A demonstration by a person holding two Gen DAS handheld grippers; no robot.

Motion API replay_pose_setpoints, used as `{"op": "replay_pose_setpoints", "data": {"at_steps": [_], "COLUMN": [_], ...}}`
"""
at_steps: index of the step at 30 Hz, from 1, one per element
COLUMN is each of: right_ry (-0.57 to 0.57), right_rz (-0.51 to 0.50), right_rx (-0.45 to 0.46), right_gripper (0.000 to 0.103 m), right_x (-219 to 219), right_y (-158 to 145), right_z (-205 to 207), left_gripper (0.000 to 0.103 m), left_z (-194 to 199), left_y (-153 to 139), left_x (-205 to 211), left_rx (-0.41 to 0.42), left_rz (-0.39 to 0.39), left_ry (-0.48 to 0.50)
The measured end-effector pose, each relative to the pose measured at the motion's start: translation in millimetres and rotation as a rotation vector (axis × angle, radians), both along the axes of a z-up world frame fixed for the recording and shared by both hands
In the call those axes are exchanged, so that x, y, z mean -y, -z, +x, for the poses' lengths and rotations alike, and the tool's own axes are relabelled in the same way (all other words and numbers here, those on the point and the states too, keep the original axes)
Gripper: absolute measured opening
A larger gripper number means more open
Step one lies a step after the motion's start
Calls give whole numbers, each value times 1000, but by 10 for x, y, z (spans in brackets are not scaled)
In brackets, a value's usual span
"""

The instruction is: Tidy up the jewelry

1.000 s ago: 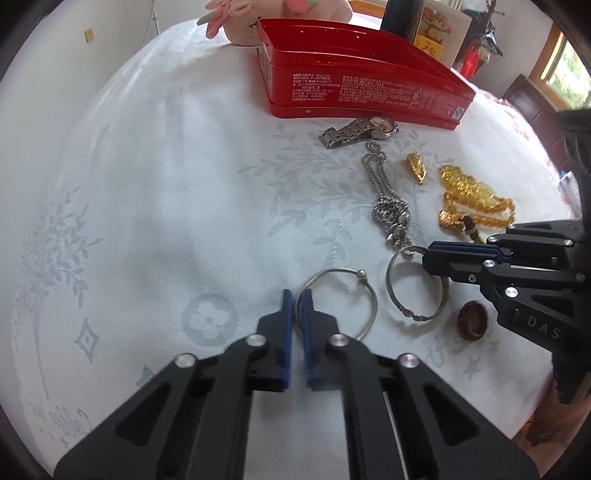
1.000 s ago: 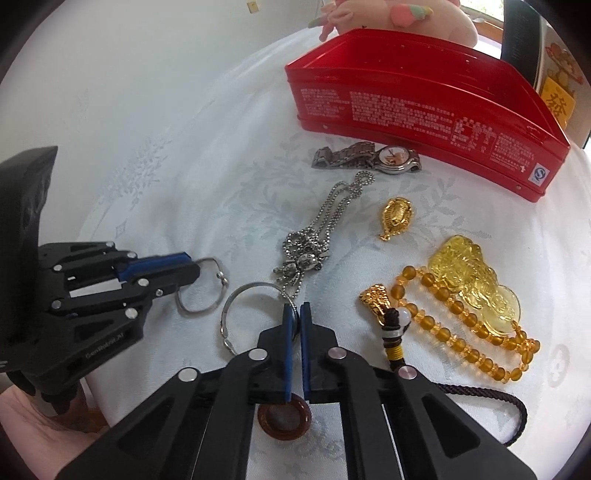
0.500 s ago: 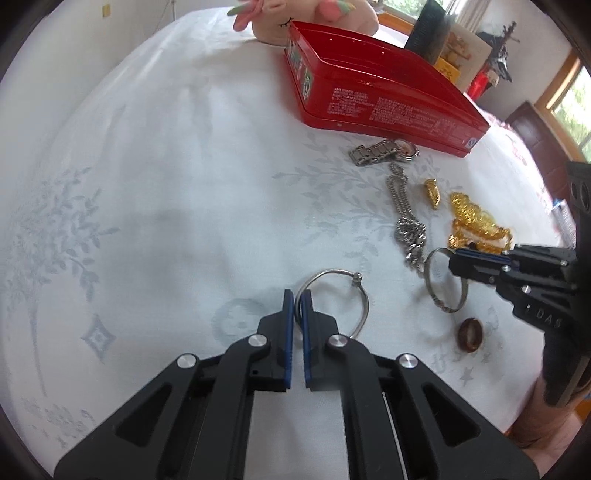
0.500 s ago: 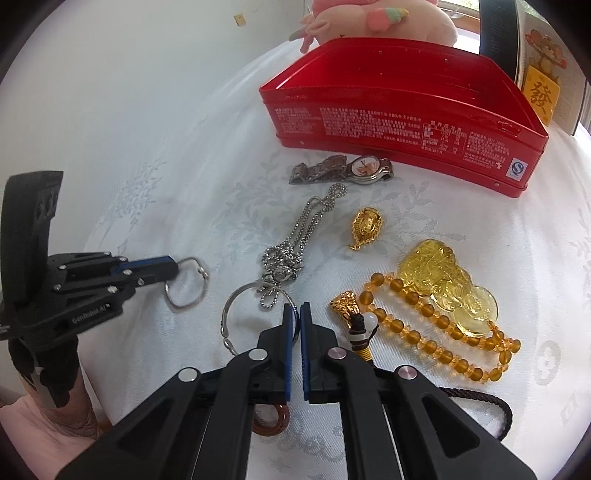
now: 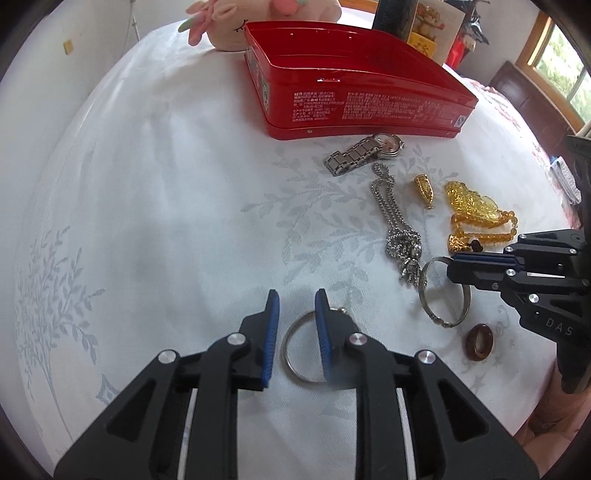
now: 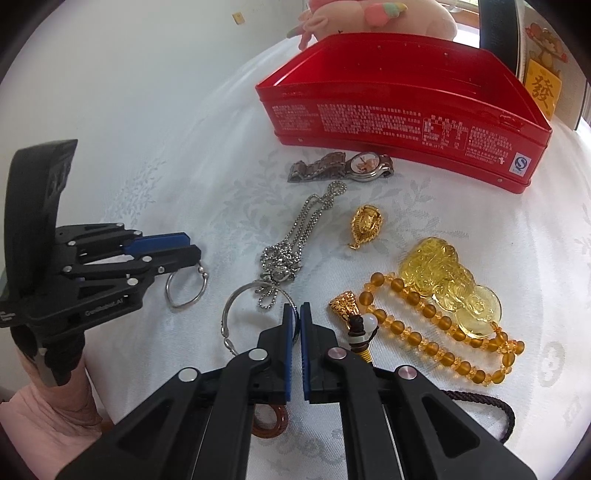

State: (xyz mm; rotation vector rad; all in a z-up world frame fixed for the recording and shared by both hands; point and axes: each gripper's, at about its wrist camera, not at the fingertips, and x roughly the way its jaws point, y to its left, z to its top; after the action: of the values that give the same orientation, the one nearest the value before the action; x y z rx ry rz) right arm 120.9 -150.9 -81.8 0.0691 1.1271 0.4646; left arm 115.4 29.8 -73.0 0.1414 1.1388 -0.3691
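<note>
My left gripper (image 5: 294, 300) is open above a silver ring bangle (image 5: 301, 350) that lies on the white cloth between its fingers; it also shows in the right wrist view (image 6: 184, 288). My right gripper (image 6: 296, 312) is shut on a second silver bangle (image 6: 236, 314), also in the left wrist view (image 5: 443, 295). An open red tin (image 5: 354, 107) stands at the back. Before it lie a wristwatch (image 5: 364, 151), a silver chain (image 5: 399, 229), a gold pendant (image 5: 424, 190) and an amber bead necklace (image 6: 439, 291).
A brown ring (image 5: 479, 341) lies on the cloth near the right gripper. A pink plush toy (image 5: 229, 22) and a dark container (image 5: 391, 14) stand behind the tin. The round table's edge curves close on the left and front.
My left gripper has opened and let go of the ring bangle, which now lies on the cloth. The right gripper stays shut on its bangle.
</note>
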Motion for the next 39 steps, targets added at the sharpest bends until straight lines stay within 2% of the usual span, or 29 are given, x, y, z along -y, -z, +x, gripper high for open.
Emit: {"op": "replay_pose_setpoints", "data": {"at_steps": [4,9,14,17,23,26,31,36,39], "right_ry": [-1,0,-8,-10,-8,-8,-6,-7,-5], "right_rz": [5,5,8,10,16,19,20,20,22], "right_rx": [-6,-9,-7,-4,-11,-13,-15,-18,-13], "right_gripper": [4,4,4,4,4,4,4,4,4], "right_x": [-1,1,-28,-18,13,20,35,20,18], "right_y": [10,22,20,14,25,25,22,34,26], "right_z": [18,41,37,18,28,28,37,38,33], "left_gripper": [21,21,21,21,22,25,30,29,21], "left_z": [17,-98,-115,-27,45,111,14,-24,-43], "left_y": [27,-33,-44,49,107,122,143,165,168], "left_x": [-126,-232,-176,-71,19,-10,8,80,106], "left_rx": [-8,-29,-25,-47,-36,-57,-11,19,26], "left_rz": [20,-42,-36,-28,-7,-24,8,40,38], "left_ry": [-56,-82,-51,-20,49,35,40,48,52]}}
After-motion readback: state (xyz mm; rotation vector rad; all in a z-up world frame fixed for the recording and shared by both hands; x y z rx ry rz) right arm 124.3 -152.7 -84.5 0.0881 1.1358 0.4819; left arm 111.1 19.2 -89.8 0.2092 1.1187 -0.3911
